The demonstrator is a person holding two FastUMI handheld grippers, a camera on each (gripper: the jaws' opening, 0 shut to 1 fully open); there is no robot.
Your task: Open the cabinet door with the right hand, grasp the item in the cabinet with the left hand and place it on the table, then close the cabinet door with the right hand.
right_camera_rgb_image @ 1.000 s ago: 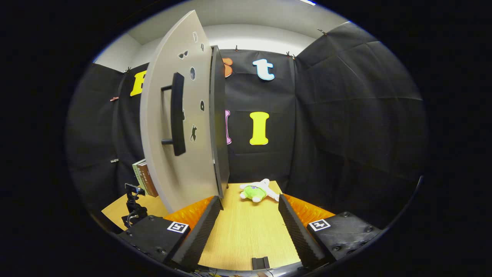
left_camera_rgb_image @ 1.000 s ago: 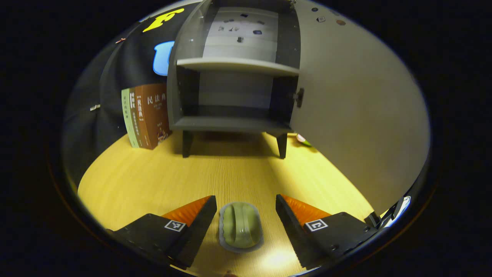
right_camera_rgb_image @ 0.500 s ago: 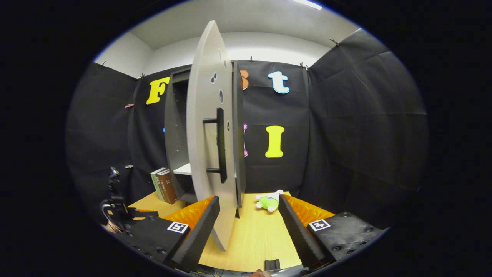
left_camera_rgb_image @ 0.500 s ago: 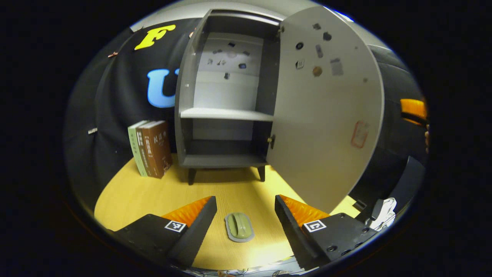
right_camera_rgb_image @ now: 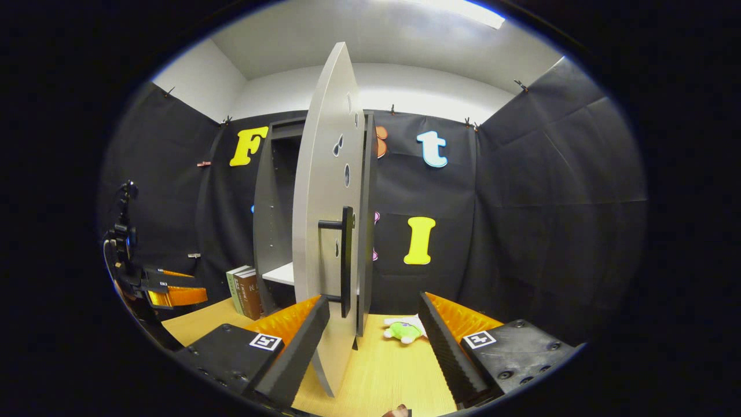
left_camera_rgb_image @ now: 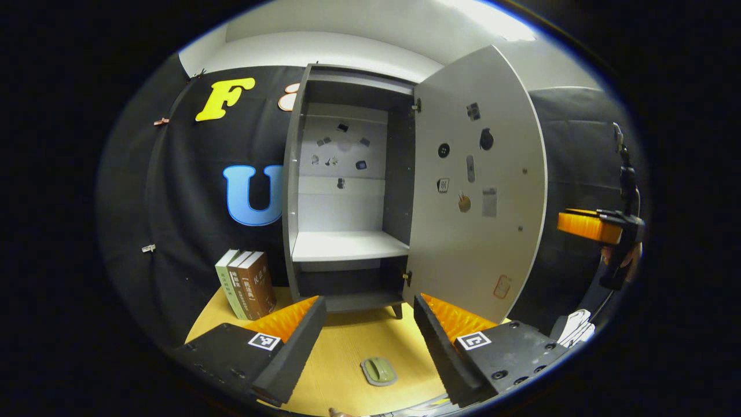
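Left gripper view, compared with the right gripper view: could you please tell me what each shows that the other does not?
Left gripper view: the green item on the table, and stickers on the cabinet back wall. Right gripper view: the handle and a plush toy. Both: the open door, the books, the table.

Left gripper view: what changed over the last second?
The left gripper pulled up and back from the green item, already released on the table; the item now shows smaller and farther off. The right gripper also backed away from the cabinet door, whose handle now shows lower in its view. Unchanged: both grippers open and empty, door wide open, books beside the cabinet.
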